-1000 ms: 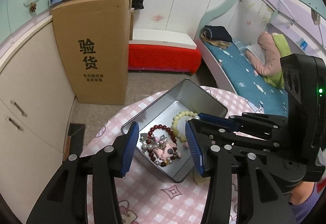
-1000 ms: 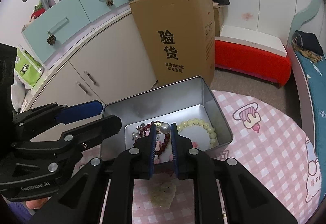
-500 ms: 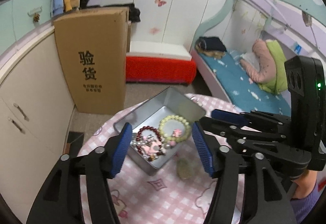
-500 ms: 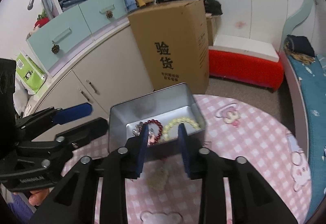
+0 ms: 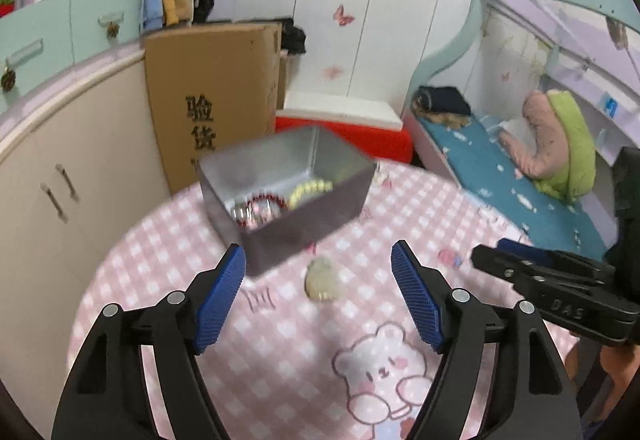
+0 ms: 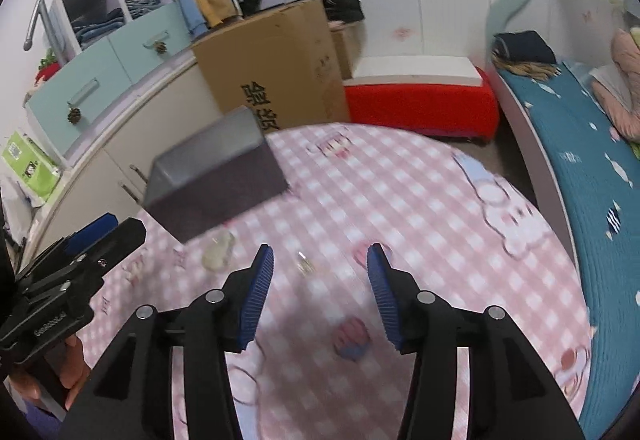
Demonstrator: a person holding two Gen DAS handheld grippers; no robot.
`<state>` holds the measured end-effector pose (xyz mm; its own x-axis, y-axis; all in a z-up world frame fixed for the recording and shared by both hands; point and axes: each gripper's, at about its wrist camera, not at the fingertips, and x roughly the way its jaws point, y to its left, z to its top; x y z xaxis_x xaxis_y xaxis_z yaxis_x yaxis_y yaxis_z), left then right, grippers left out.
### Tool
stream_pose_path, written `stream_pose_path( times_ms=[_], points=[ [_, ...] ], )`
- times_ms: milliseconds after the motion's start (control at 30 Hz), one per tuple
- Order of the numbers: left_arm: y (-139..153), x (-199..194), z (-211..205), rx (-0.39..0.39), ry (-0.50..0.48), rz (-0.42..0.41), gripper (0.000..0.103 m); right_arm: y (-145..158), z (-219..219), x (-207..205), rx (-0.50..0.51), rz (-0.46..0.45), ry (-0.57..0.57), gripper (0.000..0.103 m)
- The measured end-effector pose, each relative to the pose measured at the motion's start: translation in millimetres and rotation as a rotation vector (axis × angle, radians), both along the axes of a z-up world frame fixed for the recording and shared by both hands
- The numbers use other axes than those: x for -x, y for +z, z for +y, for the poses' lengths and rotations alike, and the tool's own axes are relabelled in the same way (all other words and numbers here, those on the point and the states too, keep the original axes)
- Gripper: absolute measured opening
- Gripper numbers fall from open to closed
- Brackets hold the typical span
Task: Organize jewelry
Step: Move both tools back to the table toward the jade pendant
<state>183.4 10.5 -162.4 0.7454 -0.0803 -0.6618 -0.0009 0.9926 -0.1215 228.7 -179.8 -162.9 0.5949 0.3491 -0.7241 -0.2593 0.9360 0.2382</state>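
A silver metal tin stands on the round pink checked table. It holds a dark red bead bracelet, a pale yellow bead bracelet and other pieces. A pale green pendant lies on the cloth in front of the tin. My left gripper is open and empty, pulled back with the pendant between its jaws' line. My right gripper is open and empty. In the right wrist view the tin is at left, the pendant below it, and a small ring-like piece lies ahead.
A tall cardboard box stands behind the table beside cream cabinets. A red bench and a bed with a blue sheet are at the right. The right gripper's body shows at the right of the left wrist view.
Both grippers pulled back and up from the tin. The right gripper's jaws went from nearly closed to wide open. The left gripper opened wider. The pendant now lies fully in view.
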Motion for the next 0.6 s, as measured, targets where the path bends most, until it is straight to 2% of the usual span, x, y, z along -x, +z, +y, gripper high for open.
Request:
stream_pose_path(
  times_ms=[233,600],
  points=[
    [-42,-9,-8,-0.003,0.030,0.116,0.073,-23,-13,11,0.007,0.026,-0.027,0.051],
    [-62,-40,-8,-0.029,0.051,0.177,0.073,-36,-17,9,-0.003,0.038,-0.032,0.051]
  ],
)
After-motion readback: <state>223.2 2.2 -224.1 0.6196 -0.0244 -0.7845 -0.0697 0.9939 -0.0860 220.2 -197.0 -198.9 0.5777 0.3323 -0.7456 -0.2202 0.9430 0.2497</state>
